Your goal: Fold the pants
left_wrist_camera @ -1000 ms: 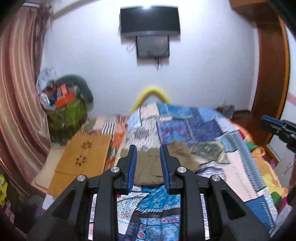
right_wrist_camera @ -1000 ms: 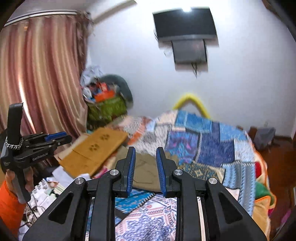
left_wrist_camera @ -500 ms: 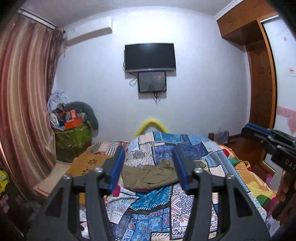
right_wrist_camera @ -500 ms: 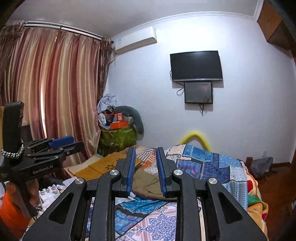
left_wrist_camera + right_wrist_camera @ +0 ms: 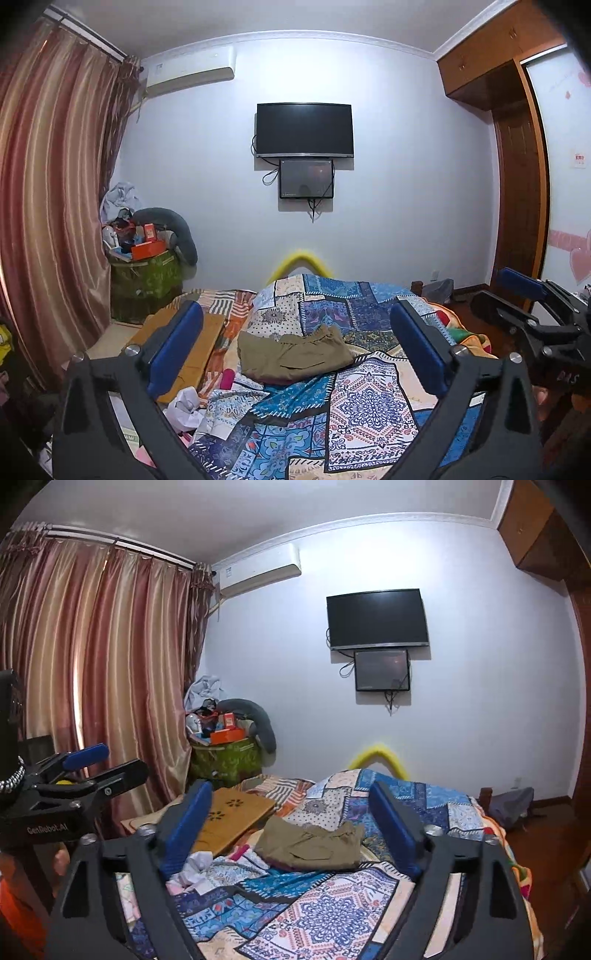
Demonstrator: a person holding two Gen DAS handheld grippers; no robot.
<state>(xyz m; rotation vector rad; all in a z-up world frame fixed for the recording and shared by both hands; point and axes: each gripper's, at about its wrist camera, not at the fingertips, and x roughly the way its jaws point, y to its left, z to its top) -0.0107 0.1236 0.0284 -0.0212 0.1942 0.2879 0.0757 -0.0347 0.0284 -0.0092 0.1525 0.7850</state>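
On the patchwork quilt lie the folded olive pants (untouched); both the left gripper and right gripper gape wide, empty. A green bin overflows with boxes.

Cluttered bedroom, cool artificial light.

A pale wall carries a dark TV with a smaller screen just beneath and an air conditioner near the ceiling. Striped curtains hang on the left, a wooden wardrobe stands right, and a patchwork quilt covers the bed.
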